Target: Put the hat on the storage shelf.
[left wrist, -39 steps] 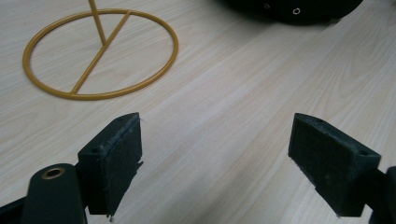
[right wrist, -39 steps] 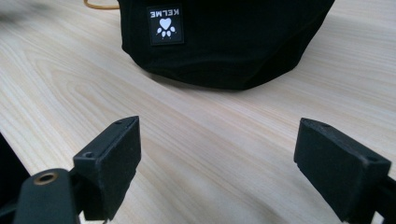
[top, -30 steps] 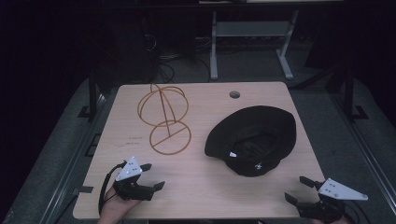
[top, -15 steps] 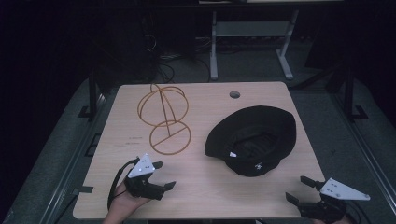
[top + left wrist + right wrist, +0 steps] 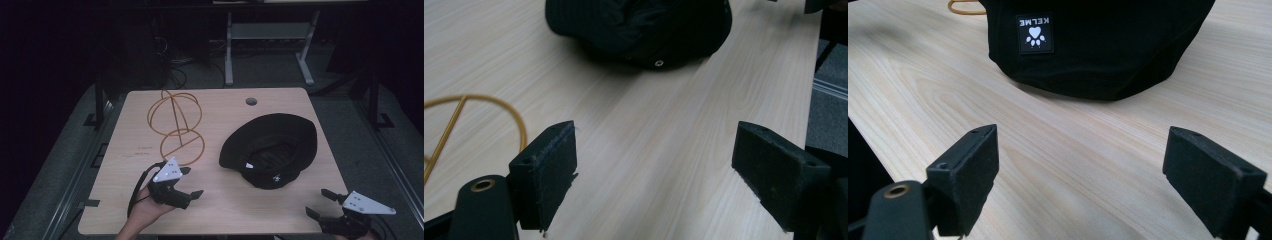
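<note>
Worktop: pale wood worktop (image 5: 225,210) in a dark room, with a metal frame and cables on the floor beyond its far edge.
Right tool: right tool (image 5: 326,205) sits at the near right corner, released, jaws wide apart with nothing between them; it has barely stirred over the last second.
Left tool: left tool (image 5: 189,184) is released too, jaws spread and empty; over the last second it has come forward from the near left edge and swung to point right, across the worktop.
Meaning of the change: judging by that swing, the left tool is lining up on the hat rather than on the wire stand, so a reach for the brim looks like the step in hand; no contact yet.
Hat: black bucket hat (image 5: 272,150) lies crown down, opening up, right of centre, well apart from both tools.
Wire stand: gold wire hat stand (image 5: 175,127) stands upright left of centre, just beyond the left tool, clear of the hat.
Left gripper view: shows the hat's brim with a metal eyelet (image 5: 659,63) straight ahead between the jaws, and a curve of the stand's base ring (image 5: 499,107) beside the left-hand jaw.
Right gripper view: shows a white paw-print label reading KELME upside down (image 5: 1034,33) on the hat's near side, too small to read from the high view.
</note>
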Demonstrator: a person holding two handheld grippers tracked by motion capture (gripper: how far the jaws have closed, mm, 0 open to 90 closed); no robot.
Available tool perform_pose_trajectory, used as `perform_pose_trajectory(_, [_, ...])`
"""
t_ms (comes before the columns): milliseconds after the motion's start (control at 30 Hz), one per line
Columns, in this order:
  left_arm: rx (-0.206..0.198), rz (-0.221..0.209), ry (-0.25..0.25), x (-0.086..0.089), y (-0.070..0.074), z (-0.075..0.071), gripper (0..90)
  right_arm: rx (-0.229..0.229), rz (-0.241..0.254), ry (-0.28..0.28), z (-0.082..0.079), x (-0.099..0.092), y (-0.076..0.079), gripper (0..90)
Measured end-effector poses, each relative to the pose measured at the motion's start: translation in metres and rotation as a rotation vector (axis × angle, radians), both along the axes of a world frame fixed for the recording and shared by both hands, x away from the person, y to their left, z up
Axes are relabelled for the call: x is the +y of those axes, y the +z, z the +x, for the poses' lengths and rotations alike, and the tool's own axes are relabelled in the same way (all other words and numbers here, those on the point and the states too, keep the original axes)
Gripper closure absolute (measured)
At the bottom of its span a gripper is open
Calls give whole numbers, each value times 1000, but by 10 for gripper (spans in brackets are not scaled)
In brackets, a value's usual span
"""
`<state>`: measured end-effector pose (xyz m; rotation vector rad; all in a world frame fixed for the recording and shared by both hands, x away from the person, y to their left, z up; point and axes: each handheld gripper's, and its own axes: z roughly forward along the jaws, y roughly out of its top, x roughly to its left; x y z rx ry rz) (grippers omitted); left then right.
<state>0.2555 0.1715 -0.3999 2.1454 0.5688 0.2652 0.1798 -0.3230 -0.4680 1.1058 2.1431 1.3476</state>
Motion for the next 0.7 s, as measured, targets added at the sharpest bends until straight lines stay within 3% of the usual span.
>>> perform_pose_trajectory(700, [-31,21,-107,-55,19,12,180,1,2,16,2,1,-1,143])
